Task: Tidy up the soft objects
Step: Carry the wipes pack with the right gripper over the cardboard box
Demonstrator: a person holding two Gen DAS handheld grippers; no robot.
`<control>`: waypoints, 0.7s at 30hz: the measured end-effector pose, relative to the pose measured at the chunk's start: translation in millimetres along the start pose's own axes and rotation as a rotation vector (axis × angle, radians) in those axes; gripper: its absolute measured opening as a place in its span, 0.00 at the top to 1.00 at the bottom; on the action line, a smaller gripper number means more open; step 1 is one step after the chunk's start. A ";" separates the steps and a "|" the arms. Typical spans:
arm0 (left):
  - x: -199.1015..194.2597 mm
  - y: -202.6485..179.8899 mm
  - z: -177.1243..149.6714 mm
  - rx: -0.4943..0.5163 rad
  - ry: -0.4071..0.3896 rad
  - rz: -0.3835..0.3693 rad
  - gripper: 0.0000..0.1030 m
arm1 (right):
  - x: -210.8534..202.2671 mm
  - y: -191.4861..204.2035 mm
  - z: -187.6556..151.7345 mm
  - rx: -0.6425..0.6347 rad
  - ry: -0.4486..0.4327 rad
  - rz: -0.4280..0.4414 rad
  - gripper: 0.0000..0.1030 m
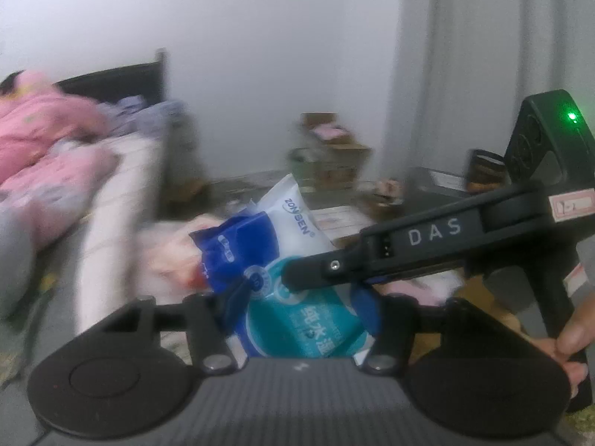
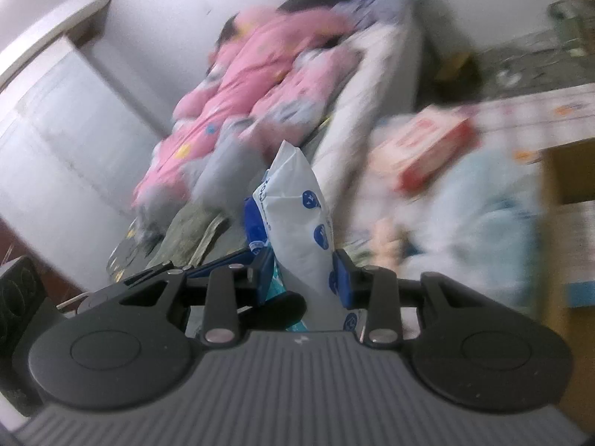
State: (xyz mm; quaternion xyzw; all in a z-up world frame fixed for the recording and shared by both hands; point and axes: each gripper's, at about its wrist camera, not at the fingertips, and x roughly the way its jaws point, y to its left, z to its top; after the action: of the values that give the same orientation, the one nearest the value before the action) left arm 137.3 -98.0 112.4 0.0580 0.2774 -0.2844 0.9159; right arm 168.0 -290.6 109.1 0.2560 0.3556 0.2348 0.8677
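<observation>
1. Two handheld grippers are in view, and both are clamped on the same single wet-wipes pack (image 1: 297,260), a soft white, blue and teal packet held up in the air
2. The left gripper (image 1: 303,297) has its blue-padded fingers pressed against the lower teal part of the pack from both sides; the pack's white end sticks up and away past the fingertips
3. The right gripper (image 2: 303,275) squeezes the pack (image 2: 297,215) across its narrow edge, so the packet stands upright between the two blue pads, its crimped end pointing upward
4. In the left wrist view the right gripper's black body crosses in from the right, its tip touching the pack just above the left fingers; a bare hand (image 1: 569,349) grips its handle at the far right edge
5. Just behind the pack lies one red and white box (image 2: 427,145) among pale soft items, all heavily blurred
6. Further back to the left is one bed (image 1: 111,186) with a pink quilt (image 2: 253,85) heaped on it, and open grey floor runs beside the bed
7. Farthest is a plain white wall (image 1: 279,55), with cardboard boxes (image 1: 331,152) stacked at its foot; their count is too blurred to tell
</observation>
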 end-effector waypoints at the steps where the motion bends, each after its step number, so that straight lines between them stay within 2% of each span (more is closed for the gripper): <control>1: 7.5 -14.9 6.4 0.017 0.003 -0.029 0.41 | -14.3 -9.1 2.1 0.011 -0.018 -0.017 0.67; 6: 52.4 -79.1 23.8 0.072 0.068 -0.156 0.40 | -85.9 -72.8 2.9 0.102 -0.091 -0.102 0.67; 11: 106.7 -131.4 20.8 0.117 0.195 -0.234 0.40 | -128.6 -152.5 -11.0 0.242 -0.083 -0.146 0.67; 15: 148.0 -145.8 3.2 0.112 0.338 -0.256 0.42 | -128.7 -206.8 -34.1 0.347 -0.013 -0.147 0.67; 18: 170.1 -142.0 -14.6 0.099 0.435 -0.261 0.46 | -108.9 -236.4 -50.9 0.402 0.065 -0.139 0.67; 21: 179.7 -145.8 -25.2 0.115 0.492 -0.259 0.47 | -88.6 -259.4 -63.6 0.424 0.141 -0.150 0.68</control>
State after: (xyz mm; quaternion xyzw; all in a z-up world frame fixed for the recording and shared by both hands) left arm 167.6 -300.4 1.6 0.1409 0.4798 -0.3917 0.7723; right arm 123.2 -522.1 -44.6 0.3882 0.4746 0.1070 0.7827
